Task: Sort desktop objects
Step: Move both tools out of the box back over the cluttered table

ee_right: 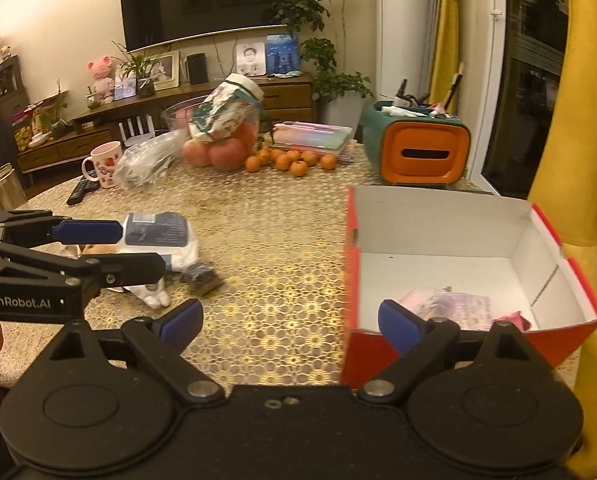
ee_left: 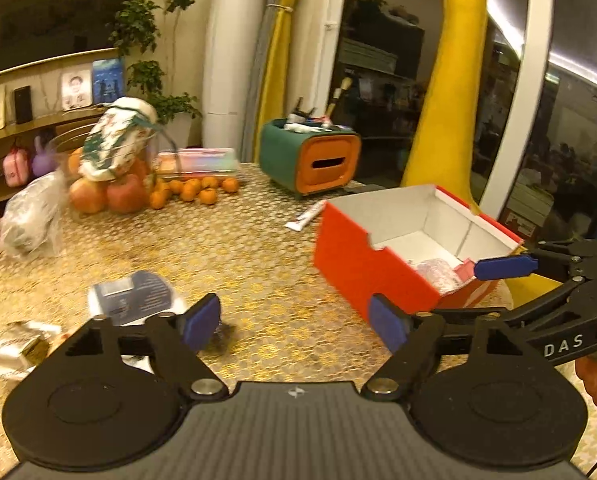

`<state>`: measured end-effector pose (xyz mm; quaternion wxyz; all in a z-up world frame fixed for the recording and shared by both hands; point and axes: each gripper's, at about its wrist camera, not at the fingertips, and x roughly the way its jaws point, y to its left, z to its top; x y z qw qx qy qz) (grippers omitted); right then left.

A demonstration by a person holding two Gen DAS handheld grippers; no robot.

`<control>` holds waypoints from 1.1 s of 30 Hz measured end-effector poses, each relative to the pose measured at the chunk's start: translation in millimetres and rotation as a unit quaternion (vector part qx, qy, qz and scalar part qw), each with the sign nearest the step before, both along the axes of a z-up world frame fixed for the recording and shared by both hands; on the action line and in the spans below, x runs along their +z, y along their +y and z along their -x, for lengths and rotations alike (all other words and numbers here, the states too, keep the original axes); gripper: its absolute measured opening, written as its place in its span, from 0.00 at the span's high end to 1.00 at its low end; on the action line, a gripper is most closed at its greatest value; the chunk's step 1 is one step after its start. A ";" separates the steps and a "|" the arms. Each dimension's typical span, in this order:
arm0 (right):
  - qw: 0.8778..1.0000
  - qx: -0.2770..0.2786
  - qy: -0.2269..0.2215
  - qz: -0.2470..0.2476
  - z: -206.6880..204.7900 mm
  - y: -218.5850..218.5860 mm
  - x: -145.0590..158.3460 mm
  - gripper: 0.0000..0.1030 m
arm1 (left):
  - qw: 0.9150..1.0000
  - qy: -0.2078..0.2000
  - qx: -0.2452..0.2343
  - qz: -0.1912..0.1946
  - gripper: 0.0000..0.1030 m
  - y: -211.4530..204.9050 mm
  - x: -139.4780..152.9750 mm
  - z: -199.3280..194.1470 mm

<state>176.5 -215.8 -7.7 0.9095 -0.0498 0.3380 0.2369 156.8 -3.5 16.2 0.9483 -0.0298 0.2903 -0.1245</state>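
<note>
Both grippers are being held wide apart and empty above the gold-patterned tablecloth [ee_right: 282, 248]. The left gripper [ee_left: 294, 322] is being carried with nothing between its blue pads, over bare cloth just left of the red cardboard box [ee_left: 362, 264]. The right gripper [ee_right: 290, 320] is likewise being held spread, one finger over the box's near wall, gripping nothing. Pink packets [ee_right: 454, 306] are lying inside the box, which is serving as the collecting bin, presumably kept close so that drops stay short. A blue-labelled wipes pack [ee_right: 158, 232], a small dark item [ee_right: 202, 276] and a crumpled wrapper [ee_left: 22, 344] are being left on the cloth to the left, probably awaiting pickup.
</note>
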 end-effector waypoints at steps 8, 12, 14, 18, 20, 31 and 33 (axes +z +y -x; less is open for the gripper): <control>1.000 0.014 0.002 0.008 -0.6 32.9 -9.0 0.06 | 0.999 0.007 0.032 0.007 0.09 48.1 -8.3 6.0; 1.000 0.022 0.001 0.015 -2.0 51.8 -13.2 0.03 | 0.999 0.004 0.050 0.004 0.01 75.9 -15.4 4.8; 1.000 0.025 0.001 0.018 -4.3 60.3 -17.0 0.03 | 0.998 0.002 0.063 0.002 0.00 90.4 -18.6 3.3; 0.999 0.027 0.007 0.021 -12.5 75.1 -26.5 0.03 | 0.997 0.000 0.080 -0.007 0.00 118.7 -26.4 -2.3; 0.999 0.031 0.009 0.020 -17.1 82.6 -31.5 0.03 | 0.996 0.003 0.089 -0.015 0.00 132.5 -30.1 -7.1; 0.997 0.058 0.016 0.049 -45.6 122.7 -61.2 0.01 | 0.991 0.024 0.125 -0.047 0.00 198.3 -56.8 -38.6; 0.997 0.059 0.020 0.051 -50.2 126.9 -66.0 0.01 | 0.990 0.035 0.125 -0.047 0.00 205.9 -64.7 -45.7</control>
